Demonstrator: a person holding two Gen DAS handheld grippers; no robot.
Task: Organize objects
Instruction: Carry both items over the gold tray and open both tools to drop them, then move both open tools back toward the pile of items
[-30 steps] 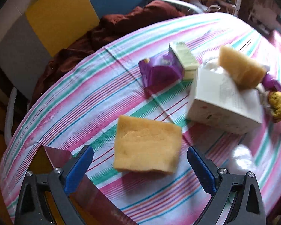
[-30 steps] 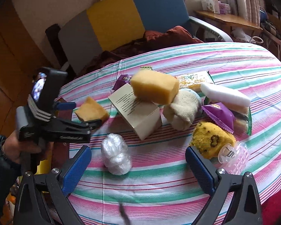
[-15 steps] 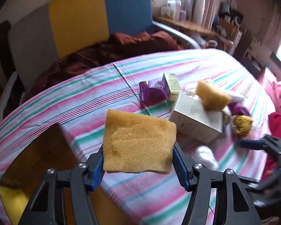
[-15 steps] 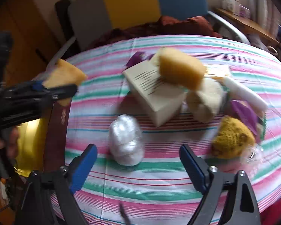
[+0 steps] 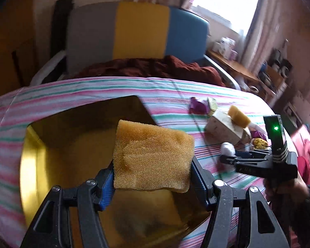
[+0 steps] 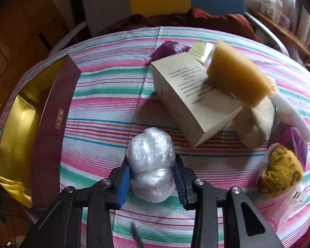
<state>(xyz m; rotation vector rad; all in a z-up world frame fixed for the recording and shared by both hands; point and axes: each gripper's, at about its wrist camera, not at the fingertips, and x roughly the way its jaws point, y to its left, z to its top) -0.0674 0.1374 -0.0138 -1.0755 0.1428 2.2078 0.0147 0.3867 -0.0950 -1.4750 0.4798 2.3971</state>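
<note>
My left gripper (image 5: 153,183) is shut on a flat yellow sponge (image 5: 153,157) and holds it above the open gold-lined box (image 5: 51,144). My right gripper (image 6: 153,180) has its blue pads against both sides of a white crumpled plastic bundle (image 6: 152,161) that sits on the striped tablecloth (image 6: 105,95). The box also shows at the left of the right wrist view (image 6: 16,124), with a maroon rim. The right gripper's body shows in the left wrist view (image 5: 264,161).
A cream carton (image 6: 194,95) lies mid-table with a second yellow sponge (image 6: 237,76) on it. Beside it are a beige sock (image 6: 254,122), purple packets (image 6: 171,48), a mustard knit ball (image 6: 281,171) and a clear clip (image 6: 295,196). A chair (image 5: 140,31) stands behind the table.
My left gripper closed on the flat sponge, lifted it off the table and carried it left over the box. My right gripper moved in and closed around the plastic bundle.
</note>
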